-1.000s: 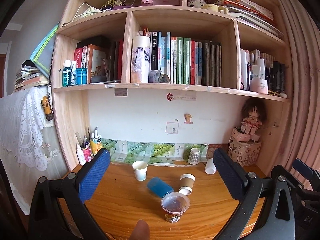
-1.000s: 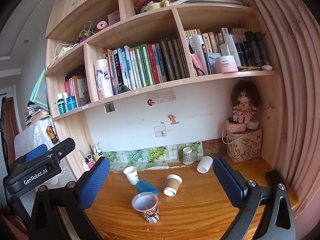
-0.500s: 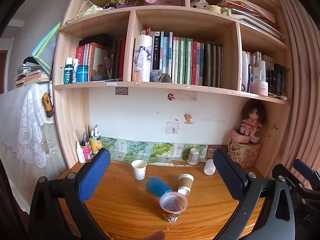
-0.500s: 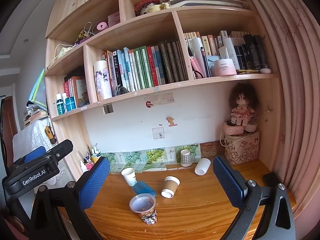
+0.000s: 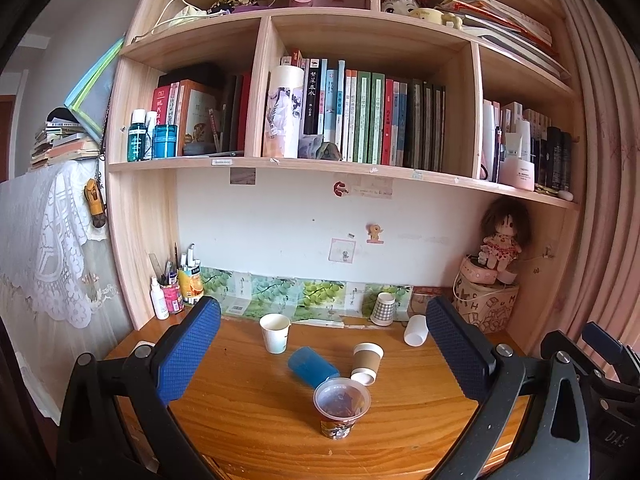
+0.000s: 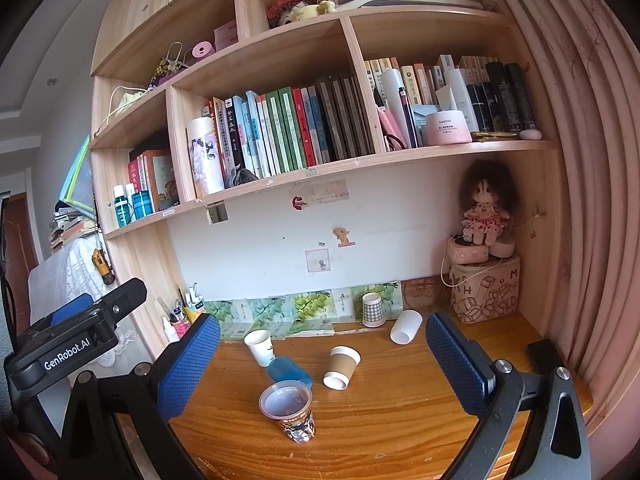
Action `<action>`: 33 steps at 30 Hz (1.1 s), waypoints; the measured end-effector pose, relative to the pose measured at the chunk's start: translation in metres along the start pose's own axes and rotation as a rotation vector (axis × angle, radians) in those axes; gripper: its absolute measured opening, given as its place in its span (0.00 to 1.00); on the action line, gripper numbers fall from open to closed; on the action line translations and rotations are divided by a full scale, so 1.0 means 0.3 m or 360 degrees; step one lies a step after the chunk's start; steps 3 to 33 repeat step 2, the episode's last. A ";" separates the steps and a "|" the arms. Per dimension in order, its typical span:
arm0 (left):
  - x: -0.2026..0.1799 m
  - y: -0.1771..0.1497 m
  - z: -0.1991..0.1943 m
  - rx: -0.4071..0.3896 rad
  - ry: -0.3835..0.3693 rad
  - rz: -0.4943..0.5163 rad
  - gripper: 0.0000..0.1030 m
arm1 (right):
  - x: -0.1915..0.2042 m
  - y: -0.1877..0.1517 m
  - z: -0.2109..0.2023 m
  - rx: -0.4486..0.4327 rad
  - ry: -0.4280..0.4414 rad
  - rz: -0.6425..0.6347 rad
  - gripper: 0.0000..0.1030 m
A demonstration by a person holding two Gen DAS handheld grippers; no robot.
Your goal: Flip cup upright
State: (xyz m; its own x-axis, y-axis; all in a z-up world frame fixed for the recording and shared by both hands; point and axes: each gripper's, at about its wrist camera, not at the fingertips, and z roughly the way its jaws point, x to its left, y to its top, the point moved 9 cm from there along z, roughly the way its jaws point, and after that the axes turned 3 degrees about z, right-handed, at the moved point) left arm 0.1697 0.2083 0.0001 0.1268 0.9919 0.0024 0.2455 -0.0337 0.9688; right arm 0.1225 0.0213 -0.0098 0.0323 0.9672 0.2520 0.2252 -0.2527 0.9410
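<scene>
Setting: a wooden desk (image 5: 248, 408) under packed bookshelves, with six cups scattered across it.
Left gripper (image 5: 320, 354): held above the desk's near edge, blue pads spread wide and gripping nothing.
Right gripper (image 6: 322, 360): likewise raised and released, empty, aimed at the same cluster of cups; the left tool's body shows at the left edge of its view.
Cups lying down: a blue cup (image 5: 312, 366) at mid-desk, a brown sleeved paper cup (image 5: 366, 362) just beside it with its mouth toward the camera, and a white cup (image 5: 415, 330) near the back right.
Cups already standing: a white paper cup (image 5: 275, 332), a checked cup (image 5: 383, 309) by the wall, and a clear lidded cup (image 5: 340, 408) nearest the camera.
Stage: judged to be the approach; no cup is yet touched, and which one goes first cannot be told.
Doing it well: the blue cup lies close behind the clear lidded cup, so a gripper should probably come in from the side, close across the cup's wall, lift slightly, then rotate it mouth-up.
Risk: a curved cup may roll or nudge its neighbours.
</scene>
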 end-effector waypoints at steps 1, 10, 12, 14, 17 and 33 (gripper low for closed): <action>0.001 -0.001 0.001 0.0002 0.0002 -0.0004 1.00 | 0.000 -0.001 -0.002 0.0000 0.0001 0.0001 1.00; 0.002 0.000 -0.001 0.0002 0.0002 -0.0011 1.00 | 0.000 -0.001 -0.002 0.0000 0.0001 0.0002 1.00; 0.002 0.000 -0.001 0.0002 0.0002 -0.0011 1.00 | 0.000 -0.001 -0.002 0.0000 0.0001 0.0002 1.00; 0.002 0.000 -0.001 0.0002 0.0002 -0.0011 1.00 | 0.000 -0.001 -0.002 0.0000 0.0001 0.0002 1.00; 0.002 0.000 -0.001 0.0002 0.0002 -0.0011 1.00 | 0.000 -0.001 -0.002 0.0000 0.0001 0.0002 1.00; 0.002 0.000 -0.001 0.0002 0.0002 -0.0011 1.00 | 0.000 -0.001 -0.002 0.0000 0.0001 0.0002 1.00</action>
